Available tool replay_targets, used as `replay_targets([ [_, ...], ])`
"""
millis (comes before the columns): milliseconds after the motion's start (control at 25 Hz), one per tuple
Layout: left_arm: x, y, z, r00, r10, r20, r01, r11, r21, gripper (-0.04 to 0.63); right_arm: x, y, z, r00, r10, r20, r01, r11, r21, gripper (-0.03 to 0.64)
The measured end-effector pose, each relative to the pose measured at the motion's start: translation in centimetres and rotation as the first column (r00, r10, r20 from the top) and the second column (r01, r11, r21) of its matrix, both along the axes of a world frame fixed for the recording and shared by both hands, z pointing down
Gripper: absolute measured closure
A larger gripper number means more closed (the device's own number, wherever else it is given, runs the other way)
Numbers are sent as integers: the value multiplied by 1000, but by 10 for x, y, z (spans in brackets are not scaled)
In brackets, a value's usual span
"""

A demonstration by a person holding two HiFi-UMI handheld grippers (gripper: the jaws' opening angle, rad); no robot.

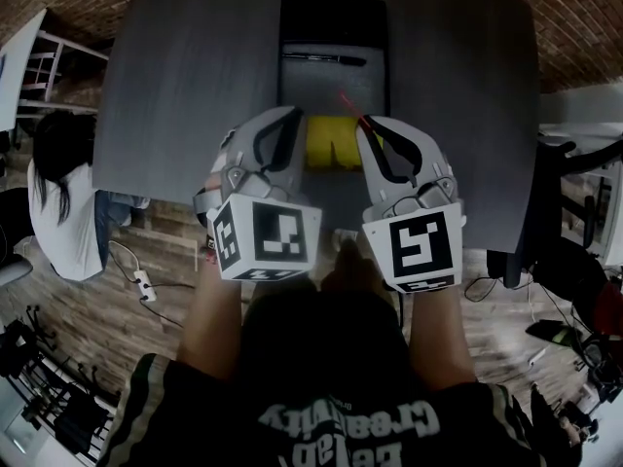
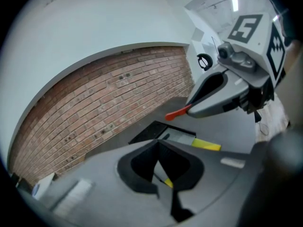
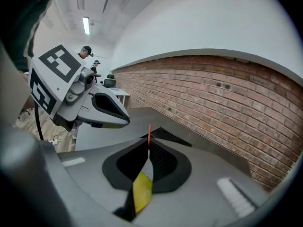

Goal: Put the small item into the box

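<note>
A black open box (image 1: pixel 333 37) with a grey lining stands at the far middle of the dark table (image 1: pixel 195 86); a dark pen (image 1: pixel 326 58) lies in it. A yellow block (image 1: pixel 331 142) sits on the table just in front of the box, between my two grippers. My right gripper (image 3: pixel 149 143) is shut on a thin small red item (image 3: pixel 149 132) that sticks out past its tips toward the box (image 3: pixel 168 135). My left gripper (image 2: pixel 158 142) is shut with nothing in it, level with the right gripper (image 2: pixel 191 109) and to its left. Both hover above the table's near half.
A person in a white top (image 1: pixel 63 197) sits left of the table. Cables and a power strip (image 1: pixel 144 282) lie on the wooden floor. A brick wall (image 3: pixel 213 93) runs behind the table. Other desks (image 1: pixel 39 56) stand at the far left.
</note>
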State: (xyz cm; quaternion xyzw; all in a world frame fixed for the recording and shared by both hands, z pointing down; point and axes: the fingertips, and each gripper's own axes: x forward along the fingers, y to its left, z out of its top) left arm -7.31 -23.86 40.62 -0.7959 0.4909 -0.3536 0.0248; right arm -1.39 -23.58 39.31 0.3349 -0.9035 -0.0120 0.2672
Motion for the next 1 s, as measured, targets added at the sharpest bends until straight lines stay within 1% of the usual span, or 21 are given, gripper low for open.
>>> replay_targets([
  [160,-2,1,10,1000,-9,8,9,1000,-22,594,0,4,11,1000,-12,-13,12,1000,-29,600],
  [400,-3,0,19,1000,-14,7,15,999,-33,594,-2,4,20,1000,-17,-20,16,999,-32,600],
  [1000,-5,-1,44,1000,-15,8,15,998,-64,594,-5,6,52,999,-29,-37,26,996,-89,600],
])
